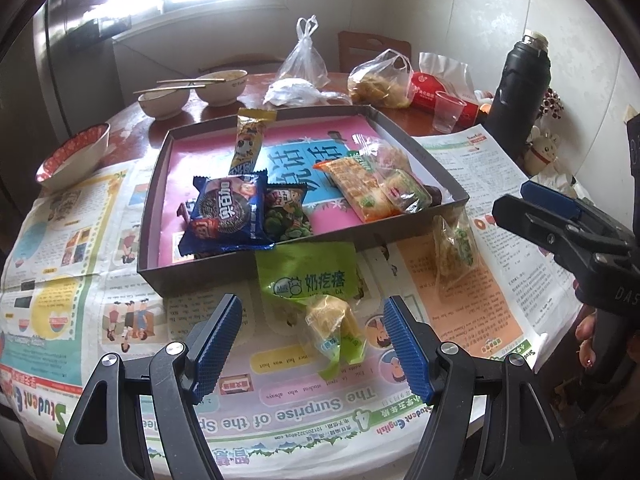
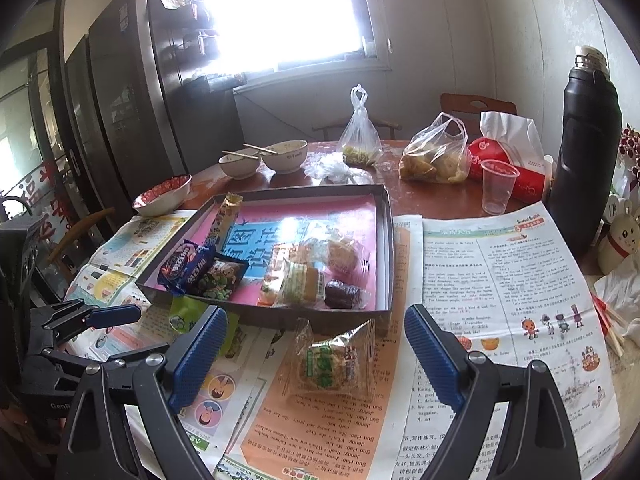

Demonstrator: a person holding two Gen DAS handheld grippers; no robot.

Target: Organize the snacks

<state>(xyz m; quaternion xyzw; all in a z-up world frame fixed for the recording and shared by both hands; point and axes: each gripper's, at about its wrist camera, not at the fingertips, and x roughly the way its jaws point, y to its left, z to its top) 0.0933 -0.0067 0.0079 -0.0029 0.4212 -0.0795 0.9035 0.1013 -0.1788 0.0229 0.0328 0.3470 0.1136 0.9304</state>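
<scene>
Both claws hover spread and empty over the newspaper-covered table [image 1: 56,216]. A green milk-candy packet [image 1: 320,280] lies just ahead of the left gripper [image 1: 312,344], while a clear-wrapped pastry [image 2: 334,360] sits between the right gripper [image 2: 316,356] fingers. The snack tray [image 1: 160,184] rests just beyond both.

Shallow grey snack box [image 1: 158,216] holding assorted wrapped snacks, blue cookie pack [image 1: 230,212] at its near corner, green milk-candy pouch [image 1: 316,276] and clear pastry packet [image 2: 334,360] lying outside, just before its front wall
</scene>
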